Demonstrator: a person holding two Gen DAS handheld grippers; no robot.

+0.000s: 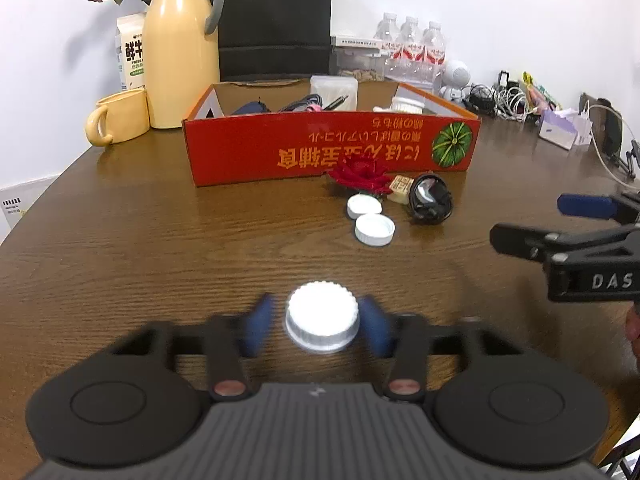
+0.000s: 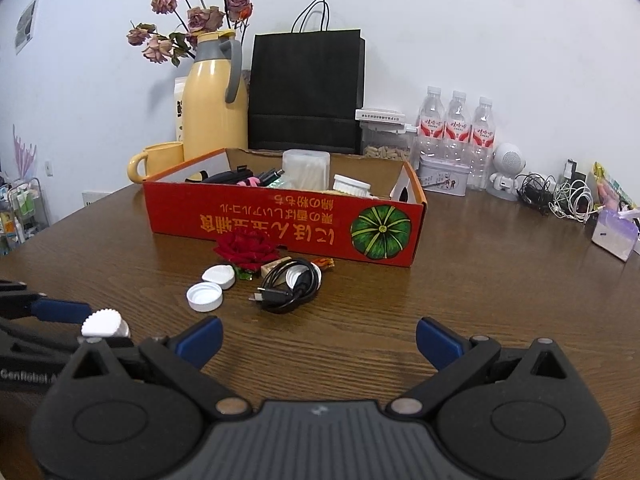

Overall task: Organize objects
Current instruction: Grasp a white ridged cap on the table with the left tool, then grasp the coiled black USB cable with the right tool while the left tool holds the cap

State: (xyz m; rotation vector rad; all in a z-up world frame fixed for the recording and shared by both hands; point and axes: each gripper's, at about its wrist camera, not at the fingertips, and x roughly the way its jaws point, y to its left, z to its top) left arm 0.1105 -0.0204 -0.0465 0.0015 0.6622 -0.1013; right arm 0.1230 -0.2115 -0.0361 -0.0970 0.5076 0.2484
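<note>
A white ribbed bottle cap (image 1: 322, 316) sits on the wooden table (image 1: 160, 248) between the blurred blue pads of my left gripper (image 1: 320, 325), which is shut on it; the right wrist view shows the same cap (image 2: 102, 321) at the left. My right gripper (image 2: 320, 340) hovers open over bare table, holding nothing. Ahead lie two more white caps (image 1: 363, 205) (image 1: 375, 230), a red rose (image 1: 360, 176), a small tan block (image 1: 402, 188) and a coiled black cable (image 1: 430, 200). Behind them stands an open red cardboard box (image 1: 332, 152) holding several items.
A yellow thermos (image 1: 180, 52) and mug (image 1: 120, 120) stand at the back left, with a black paper bag (image 2: 306, 88) behind the box. Water bottles (image 2: 456, 128), a white toy robot (image 2: 506, 172), tangled cords (image 2: 560, 200) and a tissue pack (image 2: 614, 236) crowd the back right.
</note>
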